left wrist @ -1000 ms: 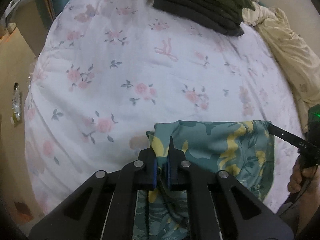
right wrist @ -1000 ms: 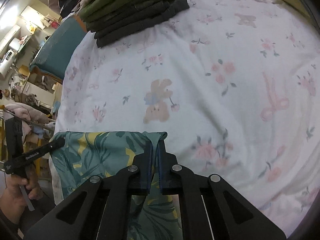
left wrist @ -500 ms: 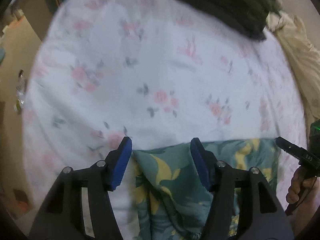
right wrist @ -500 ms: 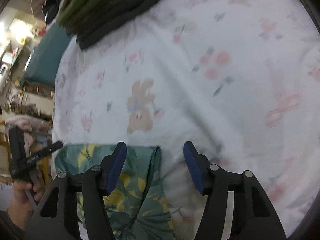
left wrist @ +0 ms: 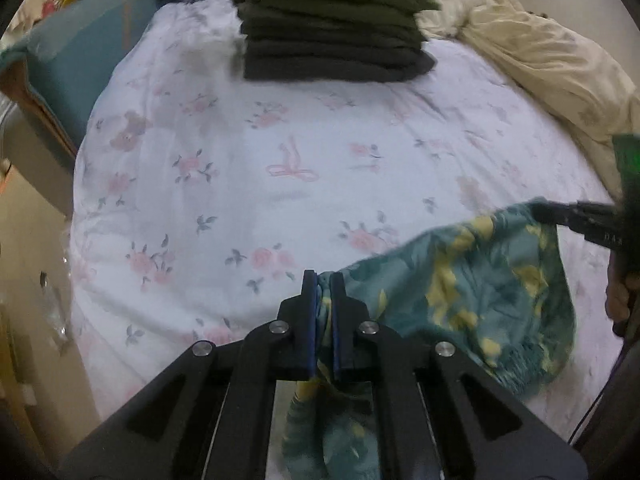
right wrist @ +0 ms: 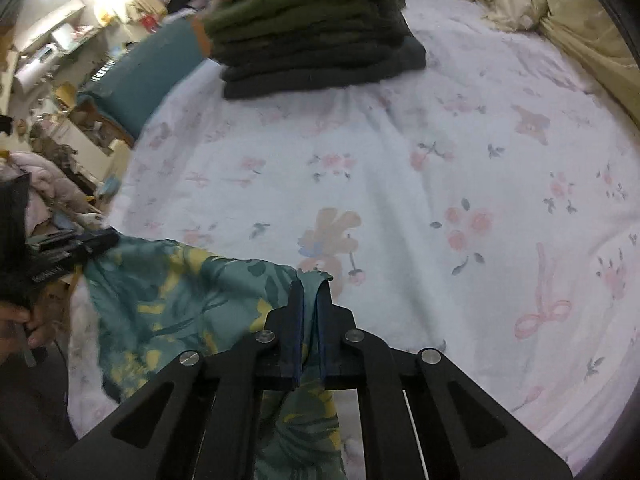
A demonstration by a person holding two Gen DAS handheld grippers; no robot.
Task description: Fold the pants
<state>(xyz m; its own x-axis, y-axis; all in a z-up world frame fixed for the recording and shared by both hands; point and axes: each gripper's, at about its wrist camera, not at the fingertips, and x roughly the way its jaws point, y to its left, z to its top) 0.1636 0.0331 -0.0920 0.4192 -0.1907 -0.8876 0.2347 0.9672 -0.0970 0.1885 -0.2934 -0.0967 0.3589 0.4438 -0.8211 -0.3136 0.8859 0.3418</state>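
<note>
Teal cloth with a yellow leaf print, the pants (left wrist: pixel 480 292), is pinched at two corners and held just above the near edge of the floral bedsheet (left wrist: pixel 280 184), the span between the grips sagging and the rest hanging down past the bed edge out of view. The left gripper (left wrist: pixel 324 280) has its jaws nearly closed on one corner, with only a thin bunch of fabric between the blue pads; the right gripper (right wrist: pixel 310 288) is clamped the same way on the other corner. Both bites look shallow, close to the hem, so a quick carry forward could pull a corner free and collapse the fold. Uneven tension is the other risk: if one hand leads, the hanging cloth may twist and land creased or skewed. Slack in the middle could also drag on the sheet and bunch under itself. Farther up the bed the stack of folded dark clothes (left wrist: pixel 336 28) sits well apart, so collision seems unlikely
</note>
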